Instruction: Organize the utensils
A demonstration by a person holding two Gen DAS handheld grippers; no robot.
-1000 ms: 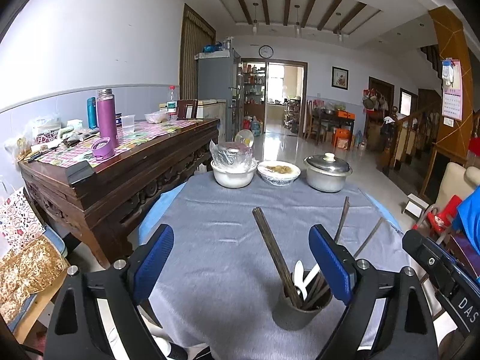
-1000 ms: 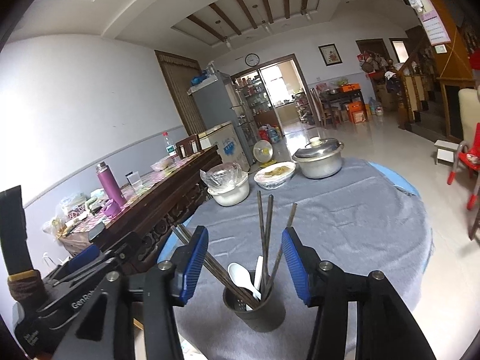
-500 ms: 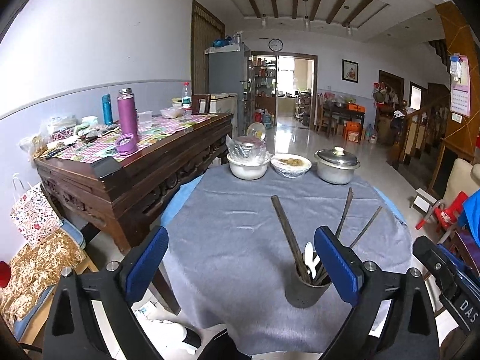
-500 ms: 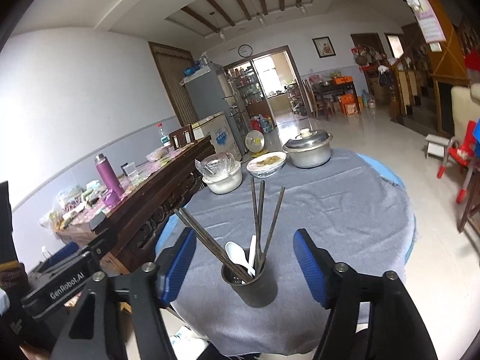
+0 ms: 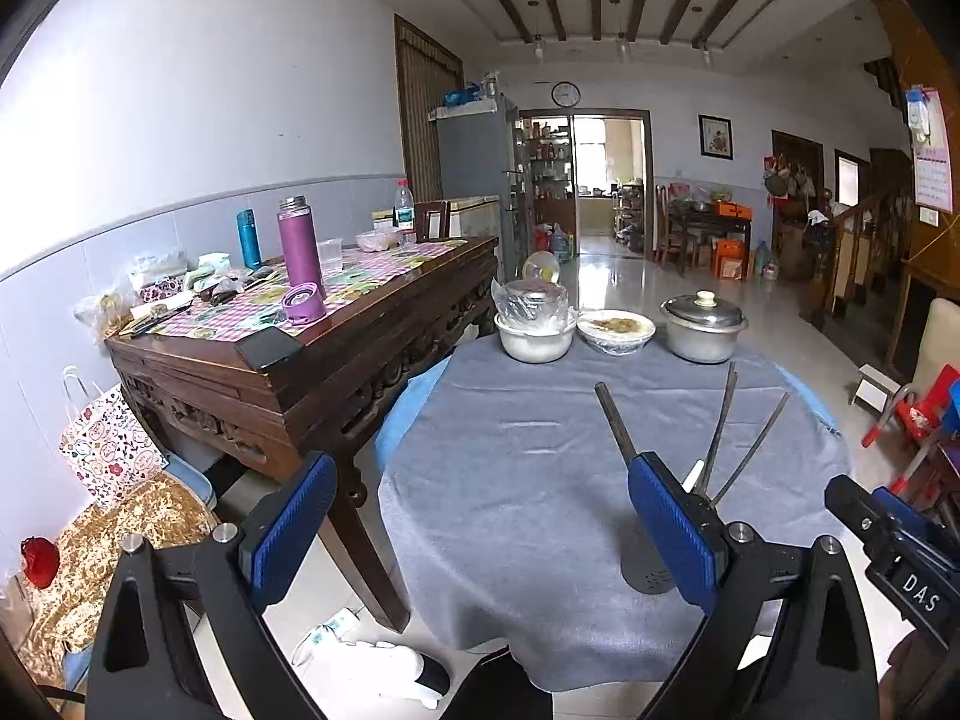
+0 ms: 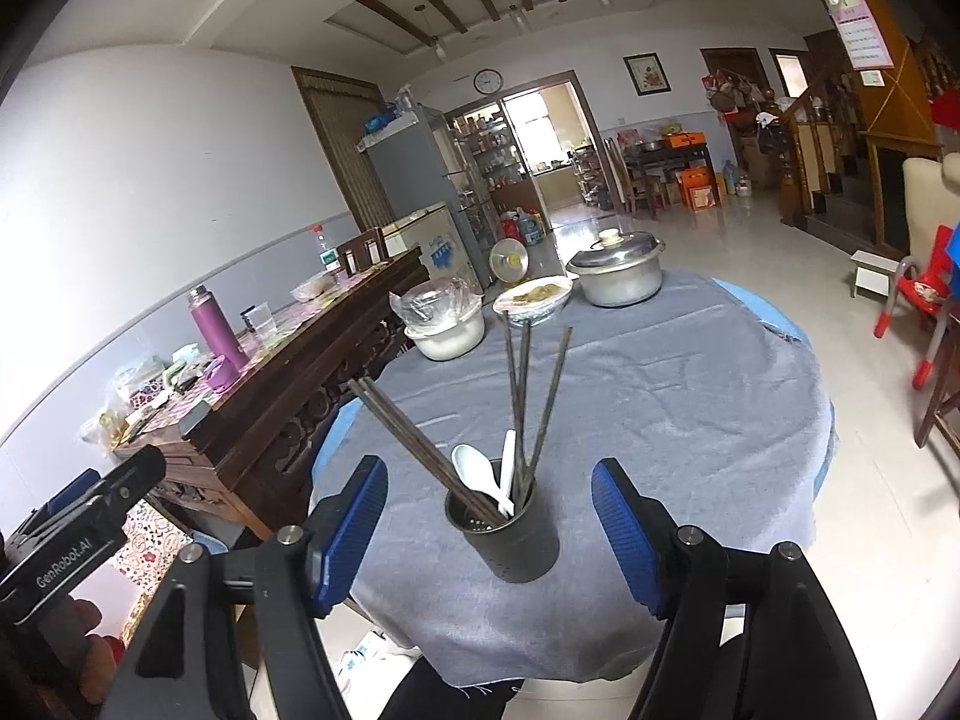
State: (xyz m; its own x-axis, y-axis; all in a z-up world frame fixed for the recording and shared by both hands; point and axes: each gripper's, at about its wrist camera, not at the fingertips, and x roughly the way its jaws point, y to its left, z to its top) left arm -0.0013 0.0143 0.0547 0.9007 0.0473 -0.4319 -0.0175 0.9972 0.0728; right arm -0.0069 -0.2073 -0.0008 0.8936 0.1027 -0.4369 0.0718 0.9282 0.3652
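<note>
At the table's near edge, at six o'clock, a dark holder [image 6: 503,531] is standing with chopsticks [image 6: 521,396] and spoon [image 6: 477,471] inside. Both grippers, left [image 5: 480,531] and right [image 6: 489,531], are backing away, released and empty, suggesting organizing is finished.

My right tongs [image 6: 489,531] frame the utensil holder [image 6: 509,531], pads apart and clear of it.

The dark holder stands near the front edge of my grey-clothed desk [image 6: 690,396], holding splayed chopsticks [image 6: 528,396] and a white spoon [image 6: 474,468]. At the far edge sit a lidded pot [image 6: 618,273], a plate of food [image 6: 534,297] and a plastic-covered bowl [image 6: 447,327].
</note>
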